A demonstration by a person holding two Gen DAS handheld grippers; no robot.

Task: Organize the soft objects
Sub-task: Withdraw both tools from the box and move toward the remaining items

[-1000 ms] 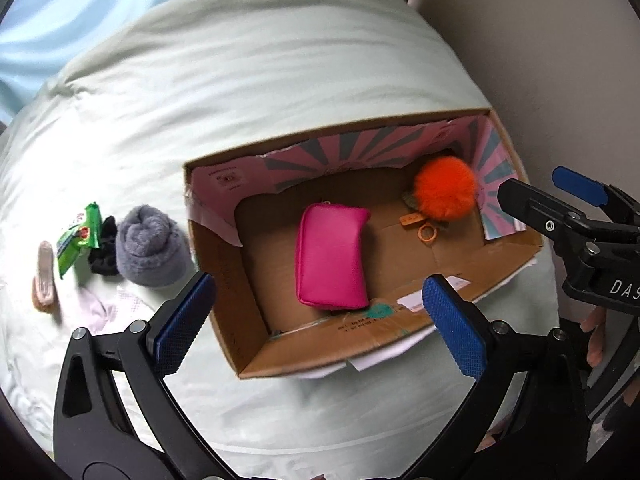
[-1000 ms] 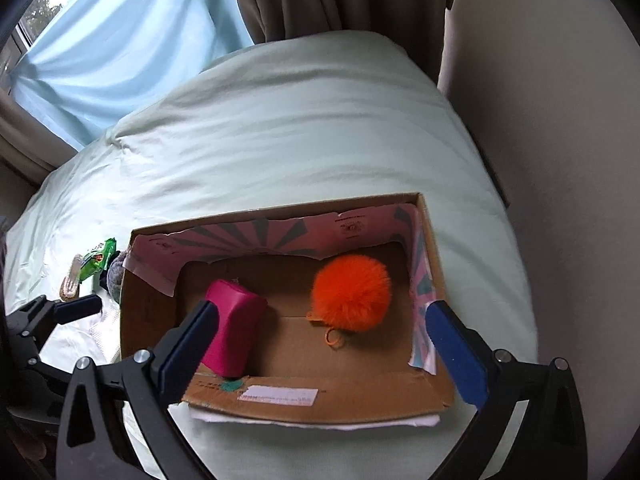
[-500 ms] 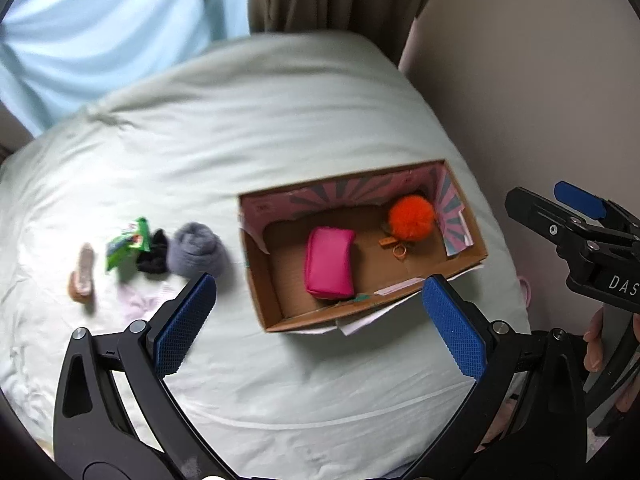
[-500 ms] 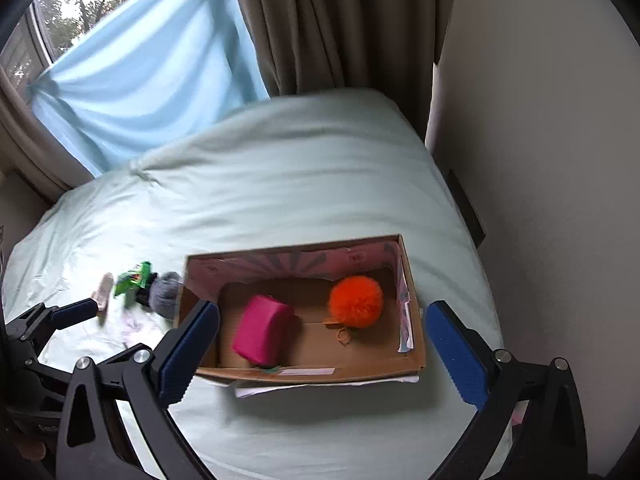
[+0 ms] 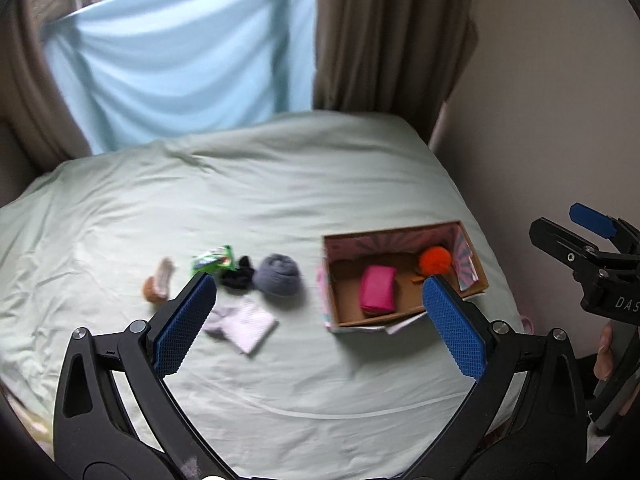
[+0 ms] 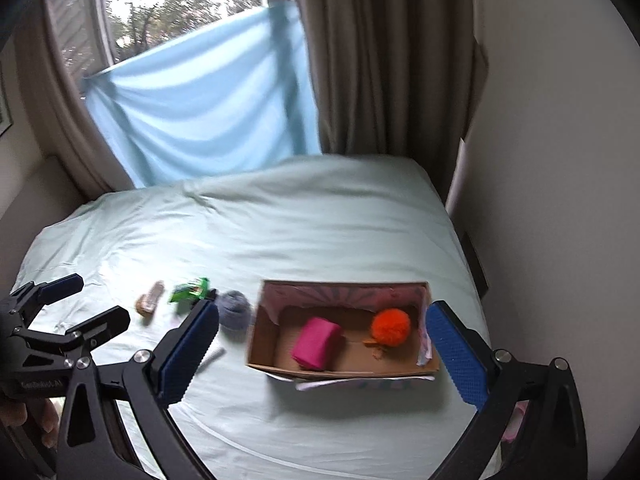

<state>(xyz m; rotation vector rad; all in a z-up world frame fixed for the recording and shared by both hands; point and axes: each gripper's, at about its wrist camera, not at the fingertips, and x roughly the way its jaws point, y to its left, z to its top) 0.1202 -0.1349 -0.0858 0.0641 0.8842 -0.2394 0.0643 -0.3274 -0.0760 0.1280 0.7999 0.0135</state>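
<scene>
We held the left gripper (image 5: 320,320) and right gripper (image 6: 322,350) spread wide and empty above the bed; ahead of the right sat the open cardboard box (image 6: 262,340) holding a pink fabric pouch (image 6: 316,343) and fluffy orange pom-pom (image 6: 391,326); a grey knitted ball (image 5: 278,275) lay ahead of the left.

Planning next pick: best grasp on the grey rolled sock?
Take the grey rolled sock across its rounded middle, coming from above. It sits as a compact dome on the bedsheet, with the black item close on its left, so a side approach looks crowded.
</scene>
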